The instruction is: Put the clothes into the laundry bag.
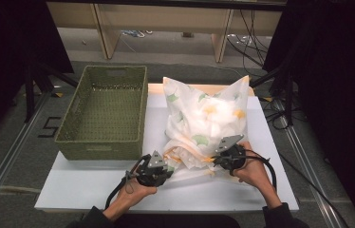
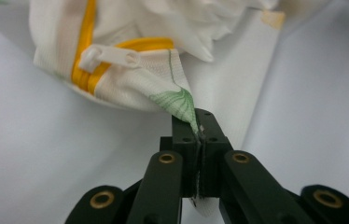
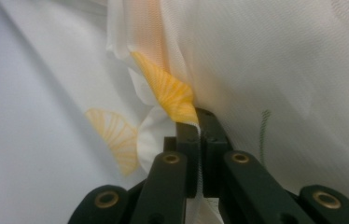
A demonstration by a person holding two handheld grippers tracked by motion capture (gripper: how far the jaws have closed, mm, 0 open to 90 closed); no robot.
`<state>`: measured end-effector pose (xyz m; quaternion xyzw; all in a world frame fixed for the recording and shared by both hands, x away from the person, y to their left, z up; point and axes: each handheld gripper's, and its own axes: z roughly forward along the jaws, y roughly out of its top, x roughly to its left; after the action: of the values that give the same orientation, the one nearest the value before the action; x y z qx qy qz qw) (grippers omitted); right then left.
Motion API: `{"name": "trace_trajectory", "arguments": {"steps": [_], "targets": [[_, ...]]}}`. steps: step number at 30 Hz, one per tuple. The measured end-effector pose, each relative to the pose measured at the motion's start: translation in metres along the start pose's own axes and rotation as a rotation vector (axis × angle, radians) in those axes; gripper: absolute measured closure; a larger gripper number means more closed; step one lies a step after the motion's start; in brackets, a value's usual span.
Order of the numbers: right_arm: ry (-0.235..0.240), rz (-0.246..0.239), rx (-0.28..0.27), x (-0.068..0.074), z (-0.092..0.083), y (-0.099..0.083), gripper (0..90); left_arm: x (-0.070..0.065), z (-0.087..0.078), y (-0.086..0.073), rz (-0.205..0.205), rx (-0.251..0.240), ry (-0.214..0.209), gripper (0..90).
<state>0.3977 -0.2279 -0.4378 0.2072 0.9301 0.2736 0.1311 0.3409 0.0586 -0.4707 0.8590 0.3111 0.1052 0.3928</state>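
A white mesh laundry bag [image 1: 207, 118] printed with green and yellow leaves stands stuffed on the white table [image 1: 95, 183], its open end facing me. My left gripper [image 1: 166, 167] is shut on a corner of the bag's mouth [image 2: 182, 100], beside the yellow zipper tape [image 2: 86, 51] and the white zipper pull [image 2: 109, 55]. My right gripper [image 1: 217, 159] is shut on the bag's mesh at its right front, pinching the fabric by a yellow leaf print [image 3: 170, 93]. In both gripper views the black jaws meet with thin cloth between them.
A green woven basket [image 1: 104, 111] stands on the table's left half, right beside the bag. Wooden frame legs [image 1: 104, 31] and loose cables [image 1: 249, 35] lie on the floor beyond the table. Dark stands flank both sides.
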Motion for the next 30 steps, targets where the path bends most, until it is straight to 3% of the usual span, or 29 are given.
{"name": "trace_trajectory", "arguments": {"steps": [1,2,5,6,7,9,10,11,13,14,16,17,18,21,22,25,26,27,29,30], "targets": [[0.0,0.0,0.0,0.0,0.0,0.0,90.0,0.0,0.0,0.0,0.0,0.0,0.0,87.0],[0.0,0.005,0.003,0.0,0.003,0.001,90.0,-0.004,0.001,-0.002,0.025,0.011,-0.003,87.0],[-0.056,0.018,0.017,-0.009,0.018,0.005,90.0,-0.005,0.002,-0.005,0.023,0.015,-0.017,87.0],[-0.071,0.017,0.012,-0.012,0.022,0.006,90.0,-0.004,0.001,-0.005,0.043,0.018,-0.005,87.1],[-0.078,0.032,0.032,-0.015,0.023,0.007,90.0,-0.004,0.001,-0.006,0.021,0.014,-0.008,87.1],[-0.127,0.034,-0.001,-0.025,0.03,0.009,90.0,-0.002,-0.001,-0.005,0.042,0.017,-0.01,87.0],[-0.149,0.061,-0.002,-0.028,0.031,0.008,90.0,-0.002,-0.001,-0.006,0.022,0.018,-0.01,87.1],[-0.167,0.041,-0.009,-0.034,0.033,0.008,90.0,-0.001,-0.001,-0.006,0.024,0.016,-0.012,87.0],[-0.189,0.052,0.003,-0.042,0.033,0.007,90.0,-0.001,-0.002,-0.006,0.029,0.019,-0.01,87.0],[-0.244,0.077,-0.009,-0.053,0.034,0.004,90.0,-0.001,-0.003,-0.007,0.026,0.024,-0.015,87.1],[-0.285,0.065,-0.009,-0.064,0.034,0.003,90.0,0.0,-0.002,-0.005,0.031,0.011,-0.023,87.0],[-0.305,0.104,-0.01,-0.065,0.035,0.004,90.0,0.001,-0.001,-0.005,0.033,0.01,-0.025,87.0],[-0.3,0.081,-0.015,-0.071,0.036,0.005,90.0,0.001,0.0,-0.006,0.02,0.013,-0.02,86.9],[-0.289,0.101,-0.027,-0.072,0.036,0.005,90.0,0.001,-0.002,-0.005,0.033,0.018,-0.039,86.6],[-0.279,0.092,-0.023,-0.072,0.034,0.004,90.0,0.001,-0.002,-0.006,0.0,0.012,-0.053,85.7],[-0.257,0.099,-0.028,-0.068,0.027,0.001,90.0,0.005,-0.003,-0.007,-0.025,0.007,-0.055,76.2],[-0.242,0.06,-0.033,-0.06,0.012,-0.001,90.0,0.01,0.0,-0.007,-0.074,0.003,-0.072,69.5],[-0.224,0.067,-0.036,-0.055,0.006,-0.001,90.0,0.01,0.0,-0.007,-0.074,0.003,-0.072,66.1],[-0.201,0.022,-0.049,-0.048,-0.006,-0.002,90.0,0.02,0.009,-0.009,-0.12,0.021,-0.088,59.7],[-0.194,0.029,-0.07,-0.039,-0.016,-0.001,90.0,0.021,0.011,-0.01,-0.152,0.03,-0.092,56.5]]}}
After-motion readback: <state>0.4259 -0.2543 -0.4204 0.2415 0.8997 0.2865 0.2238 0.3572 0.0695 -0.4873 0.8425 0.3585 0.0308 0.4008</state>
